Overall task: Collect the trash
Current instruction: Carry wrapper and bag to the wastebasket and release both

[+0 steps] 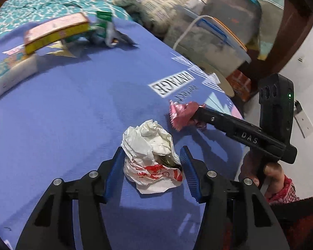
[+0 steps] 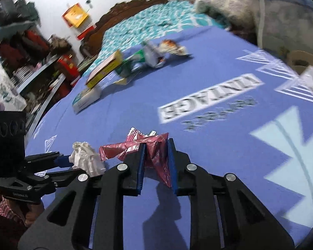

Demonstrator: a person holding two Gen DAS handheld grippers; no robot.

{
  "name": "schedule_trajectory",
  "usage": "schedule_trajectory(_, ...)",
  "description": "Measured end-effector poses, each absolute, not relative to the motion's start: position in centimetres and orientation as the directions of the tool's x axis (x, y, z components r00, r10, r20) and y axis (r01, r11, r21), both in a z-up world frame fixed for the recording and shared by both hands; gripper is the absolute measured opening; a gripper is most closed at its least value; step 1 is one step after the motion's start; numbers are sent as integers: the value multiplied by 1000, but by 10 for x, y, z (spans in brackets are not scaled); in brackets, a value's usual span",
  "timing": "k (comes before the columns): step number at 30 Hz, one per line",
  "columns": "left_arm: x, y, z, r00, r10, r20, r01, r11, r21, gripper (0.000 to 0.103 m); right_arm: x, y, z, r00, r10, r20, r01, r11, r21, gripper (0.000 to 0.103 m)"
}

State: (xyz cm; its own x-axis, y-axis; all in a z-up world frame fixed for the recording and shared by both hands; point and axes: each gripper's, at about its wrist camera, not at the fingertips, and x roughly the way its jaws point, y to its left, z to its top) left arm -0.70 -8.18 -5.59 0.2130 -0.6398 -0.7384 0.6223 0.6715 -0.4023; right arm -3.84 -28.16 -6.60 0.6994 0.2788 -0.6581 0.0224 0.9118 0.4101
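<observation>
A crumpled white plastic bag with red print (image 1: 148,141) lies on the purple sheet (image 1: 73,108), and my left gripper (image 1: 152,149) is shut on it, blue pads pressing both sides. Just to its right, a pink foil wrapper (image 1: 181,114) is pinched in my right gripper (image 1: 198,112). The right wrist view shows the right gripper (image 2: 156,143) shut on the pink wrapper (image 2: 119,150), which sticks out to the left of the pads. There my left gripper (image 2: 71,163) comes in from the left edge with the white bag (image 2: 85,156) between its fingers.
A far pile on the sheet holds a yellow and pink box (image 1: 56,31), a white and teal box (image 1: 10,75) and green wrappers (image 1: 103,18). Lidded plastic tubs (image 1: 208,41) and a folded blanket (image 1: 156,2) stand past the right edge. Cluttered shelves (image 2: 31,52) line the wall.
</observation>
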Motion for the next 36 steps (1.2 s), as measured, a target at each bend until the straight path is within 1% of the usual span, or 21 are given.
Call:
schedule_trajectory(4, 4, -119, -56, 141, -659, -739, 635, 632, -443, 51, -49, -330, -68, 732, 215, -646, 117, 895, 431, 23)
schedule_trajectory(8, 20, -178, -48, 85, -658, -748, 685, 584, -436, 51, -60, -388, -62, 773, 132, -620, 201, 876, 438, 23)
schedule_trajectory(14, 54, -311, -22, 6, -667, -745, 779, 470, -414, 51, -73, -504, -49, 798, -53, -600, 363, 837, 409, 23)
schedule_trajectory(17, 73, -388, -14, -11, -662, -750, 810, 434, -395, 52, -68, -553, -48, 775, -118, -621, 433, 815, 385, 23)
schedule_trajectory(20, 90, -447, -17, -10, -645, -764, 820, 432, -376, 53, -54, -585, -52, 738, -160, -656, 472, 817, 332, 25)
schedule_trajectory(22, 99, -475, -20, -6, -632, -775, 822, 438, -363, 56, -46, -602, -58, 709, -187, -680, 502, 811, 300, 27)
schedule_trajectory(23, 103, -490, -23, -1, -623, -782, 823, 444, -355, 60, -41, -604, -61, 697, -190, -692, 509, 810, 291, 31)
schedule_trajectory(24, 105, -499, -24, 5, -616, -787, 824, 449, -346, 69, -37, -609, -65, 682, -190, -706, 516, 809, 281, 45)
schedule_trajectory(25, 108, -510, -28, 15, -602, -798, 825, 458, -331, 76, -33, -613, -68, 669, -196, -717, 523, 809, 267, 73)
schedule_trajectory(26, 110, -520, -33, 37, -579, -814, 825, 478, -303, 85, -31, -613, -72, 657, -204, -726, 530, 809, 252, 81)
schedule_trajectory(28, 114, -526, -39, 58, -561, -826, 819, 499, -281, 85, -31, -611, -73, 658, -223, -720, 528, 818, 229, 82)
schedule_trajectory(31, 115, -516, -40, 52, -582, -812, 810, 499, -306, 85, -35, -599, -65, 679, -235, -695, 505, 837, 211, 82)
schedule_trajectory(33, 112, -501, -38, 77, -590, -803, 814, 503, -291, 85, -43, -592, -58, 707, -245, -664, 505, 832, 230, 82)
schedule_trajectory(36, 106, -474, -29, 92, -624, -776, 815, 495, -302, 85, -53, -585, -48, 743, -238, -625, 507, 811, 293, 81)
